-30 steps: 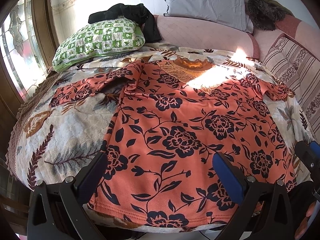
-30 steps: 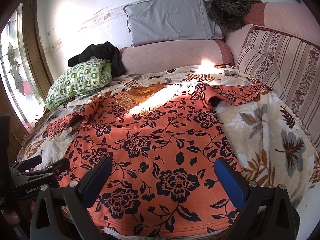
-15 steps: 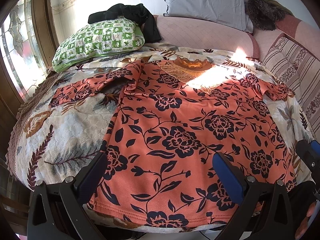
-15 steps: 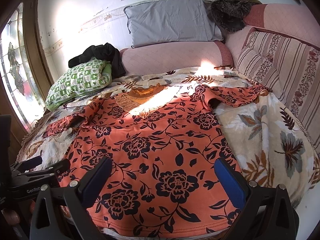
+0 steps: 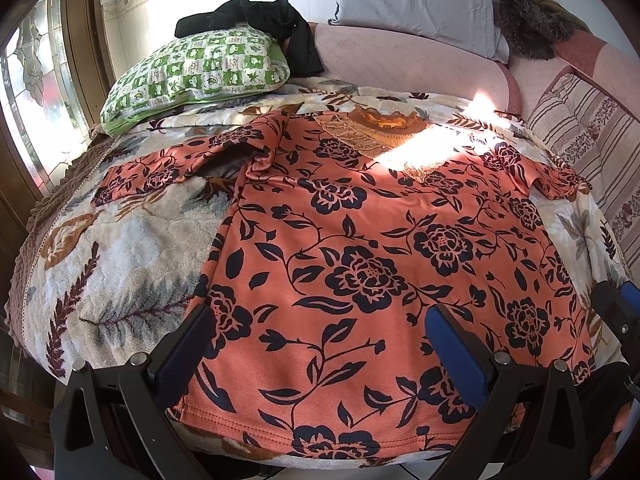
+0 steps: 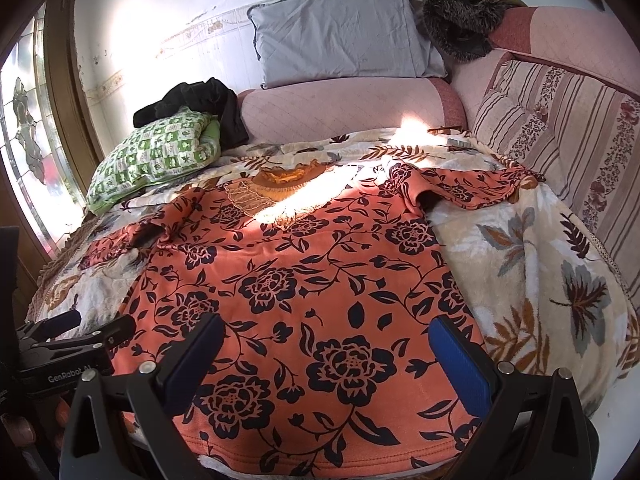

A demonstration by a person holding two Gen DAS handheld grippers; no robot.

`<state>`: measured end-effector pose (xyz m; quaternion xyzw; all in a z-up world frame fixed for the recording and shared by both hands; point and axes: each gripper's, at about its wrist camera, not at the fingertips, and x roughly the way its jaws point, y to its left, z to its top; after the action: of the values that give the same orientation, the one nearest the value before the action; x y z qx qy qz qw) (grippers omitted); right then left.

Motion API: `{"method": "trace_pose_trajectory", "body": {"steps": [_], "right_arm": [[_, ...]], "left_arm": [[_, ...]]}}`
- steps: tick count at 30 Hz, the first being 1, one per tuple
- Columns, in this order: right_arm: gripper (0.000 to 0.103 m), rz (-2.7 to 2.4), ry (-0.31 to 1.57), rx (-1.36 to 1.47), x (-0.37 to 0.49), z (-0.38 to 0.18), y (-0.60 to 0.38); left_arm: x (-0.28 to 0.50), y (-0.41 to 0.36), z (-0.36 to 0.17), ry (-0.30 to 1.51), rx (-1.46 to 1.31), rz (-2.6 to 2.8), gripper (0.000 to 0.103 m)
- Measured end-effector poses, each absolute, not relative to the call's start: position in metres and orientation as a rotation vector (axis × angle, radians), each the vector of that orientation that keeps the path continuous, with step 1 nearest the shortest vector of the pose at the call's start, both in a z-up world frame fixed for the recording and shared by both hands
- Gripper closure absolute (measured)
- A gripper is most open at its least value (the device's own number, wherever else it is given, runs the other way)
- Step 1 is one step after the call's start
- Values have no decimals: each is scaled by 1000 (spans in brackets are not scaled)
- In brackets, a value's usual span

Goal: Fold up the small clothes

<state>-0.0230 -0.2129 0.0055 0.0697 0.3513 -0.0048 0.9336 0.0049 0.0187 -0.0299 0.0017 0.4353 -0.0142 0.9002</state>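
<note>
Hovering unchanged, both tongs gape apart, empty, over the flat blouse.

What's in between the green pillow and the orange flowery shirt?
Only bare leaf-patterned blanket lies between the green pillow and the shirt, seen in both views.

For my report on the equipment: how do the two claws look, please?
Each claw, left claw and right claw, has a black frame with silver screws and two flat fingers faced with blue pads. The left one bears white "GenRobot" lettering, seen from the right wrist view.
</note>
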Motion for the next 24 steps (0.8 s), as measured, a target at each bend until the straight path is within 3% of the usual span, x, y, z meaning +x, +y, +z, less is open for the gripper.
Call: {"method": "trace_pose_trajectory", "body": {"steps": [17,24], "right_arm": [[0,-7,723,153,-3,1,-226],[0,15,709,379,31,4,-309]], "left_arm": [[21,14,-34,914,11,-31,0],[44,64,-39,899,-79,35,0]]}}
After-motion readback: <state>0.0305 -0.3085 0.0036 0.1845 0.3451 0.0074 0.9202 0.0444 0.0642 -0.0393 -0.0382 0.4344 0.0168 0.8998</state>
